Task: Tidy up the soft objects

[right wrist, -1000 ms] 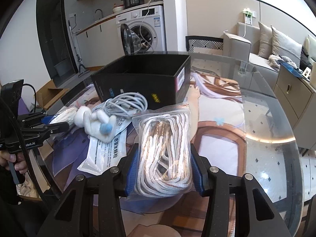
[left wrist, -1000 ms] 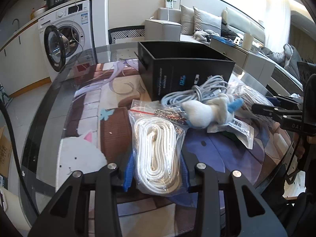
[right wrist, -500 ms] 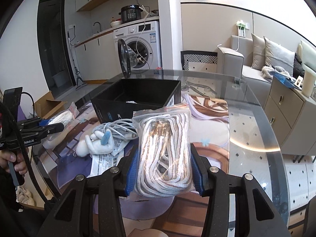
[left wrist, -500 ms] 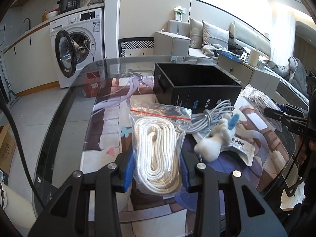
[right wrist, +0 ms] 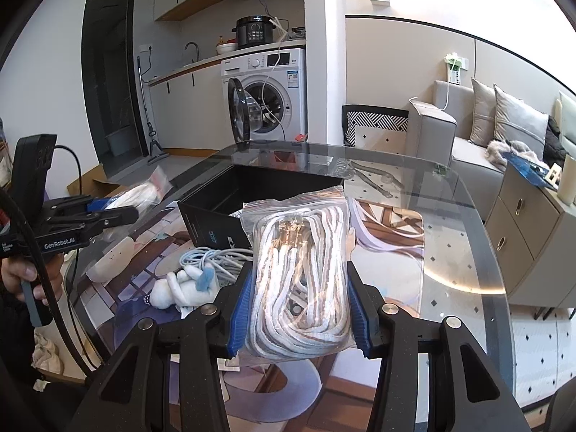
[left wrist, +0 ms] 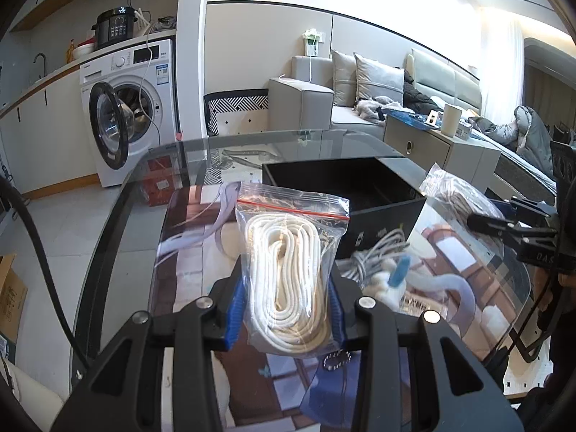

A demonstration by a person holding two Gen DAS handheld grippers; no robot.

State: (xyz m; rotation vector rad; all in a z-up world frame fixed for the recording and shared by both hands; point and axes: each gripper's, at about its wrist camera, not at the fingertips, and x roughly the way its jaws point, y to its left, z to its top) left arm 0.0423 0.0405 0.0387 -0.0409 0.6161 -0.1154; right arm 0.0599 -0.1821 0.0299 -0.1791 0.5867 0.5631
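My left gripper is shut on a zip bag of white rope and holds it in the air above the glass table. My right gripper is shut on a zip bag of striped cord, also lifted. An open black box stands on the table ahead; it also shows in the right wrist view. A white plush toy and a grey cable coil lie on the table in front of the box.
A washing machine with its door open stands beyond the table. A sofa and a cabinet flank the far side. A white packet lies under the plush toy.
Both grippers have risen with their bags, lifting them off the table; the box and the loose items now sit lower and farther in view.
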